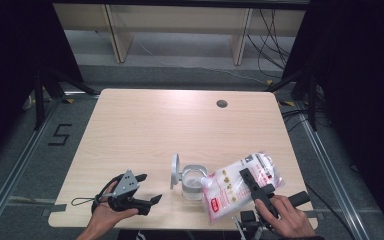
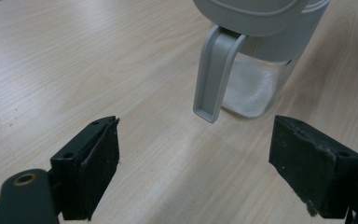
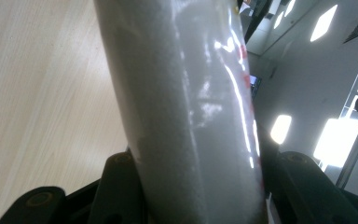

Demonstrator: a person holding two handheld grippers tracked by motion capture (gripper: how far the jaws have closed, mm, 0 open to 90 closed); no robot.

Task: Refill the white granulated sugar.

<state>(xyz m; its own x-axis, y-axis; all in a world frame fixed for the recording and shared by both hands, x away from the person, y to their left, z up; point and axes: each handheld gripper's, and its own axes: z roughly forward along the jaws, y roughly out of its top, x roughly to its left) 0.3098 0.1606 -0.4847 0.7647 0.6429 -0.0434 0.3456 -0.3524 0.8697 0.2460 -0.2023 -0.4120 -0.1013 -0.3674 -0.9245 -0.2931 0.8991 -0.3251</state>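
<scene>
your right gripper (image 1: 252,184) has its jaws clamped on the bag (image 1: 240,189), tilted with one corner over the jar (image 1: 192,183) near the table's (image 1: 145,125) front edge. your left gripper (image 1: 147,189) rests beside the jar, jaws wide apart, nothing between them.

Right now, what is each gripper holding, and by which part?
The right gripper clamps the white bag across its middle, tilted over the jar. The left gripper is open and holds nothing.
</scene>
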